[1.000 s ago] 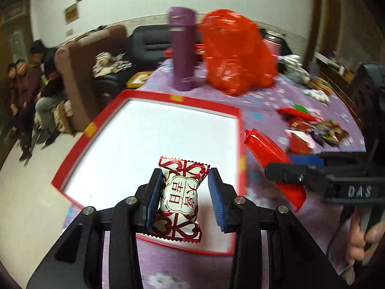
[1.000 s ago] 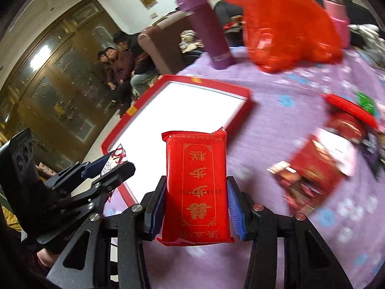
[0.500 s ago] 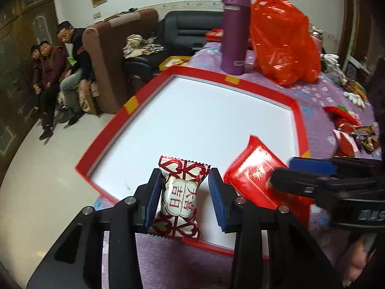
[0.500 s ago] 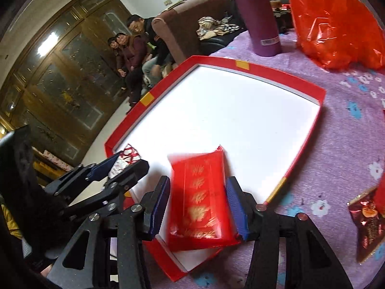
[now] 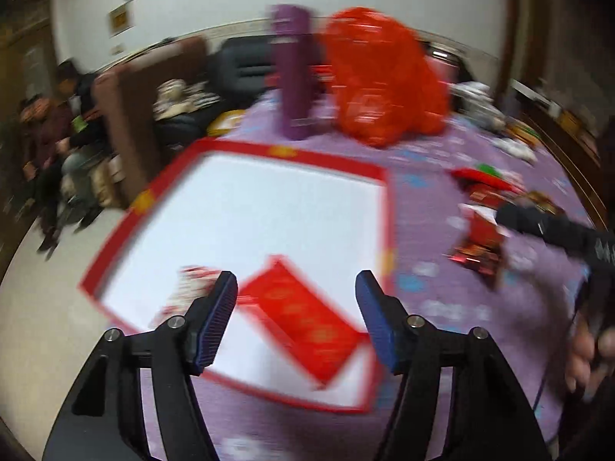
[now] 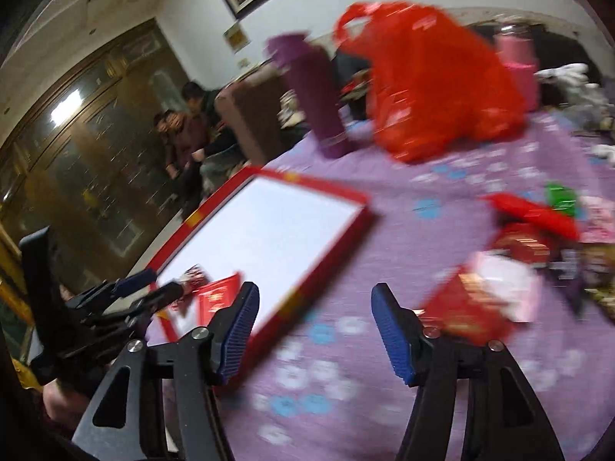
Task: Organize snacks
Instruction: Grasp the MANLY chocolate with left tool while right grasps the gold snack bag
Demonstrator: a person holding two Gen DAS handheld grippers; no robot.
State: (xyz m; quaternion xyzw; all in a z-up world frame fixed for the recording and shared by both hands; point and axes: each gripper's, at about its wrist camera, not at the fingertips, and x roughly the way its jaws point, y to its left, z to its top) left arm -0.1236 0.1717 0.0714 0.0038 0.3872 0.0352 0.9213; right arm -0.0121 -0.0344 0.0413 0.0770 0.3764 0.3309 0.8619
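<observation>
both claws empty, two snacks lying in the tray

the left claw (image 5: 296, 319) is spread wide with nothing between its blue pads; a second ago, and half a second ago too, it pinched the red-and-white candy (image 5: 188, 288). that candy now lies on the white floor of the red-rimmed tray (image 5: 292, 151), at the near left corner, just left of the left pad. beside it, touching or nearly so — blur hides the seam — the flat red packet (image 5: 303, 322) lies at a slant near the tray's front edge.

the right claw (image 6: 313, 330) is likewise wide open and holds nothing. a second ago it gripped that red packet upright; half a second ago the packet was already loose over the tray. now this claw hangs over the purple flowered cloth of the counter (image 6: 442, 188), to the right of the tray, with the tray's near corner behind its left pad.

the loose snack pile (image 6: 530, 238) sits on the cloth well apart from the tray, on the right. the purple flask (image 5: 294, 73) and red plastic bag (image 5: 384, 77) stand beyond the tray's far edge, as before. both views are smeared by motion.
</observation>
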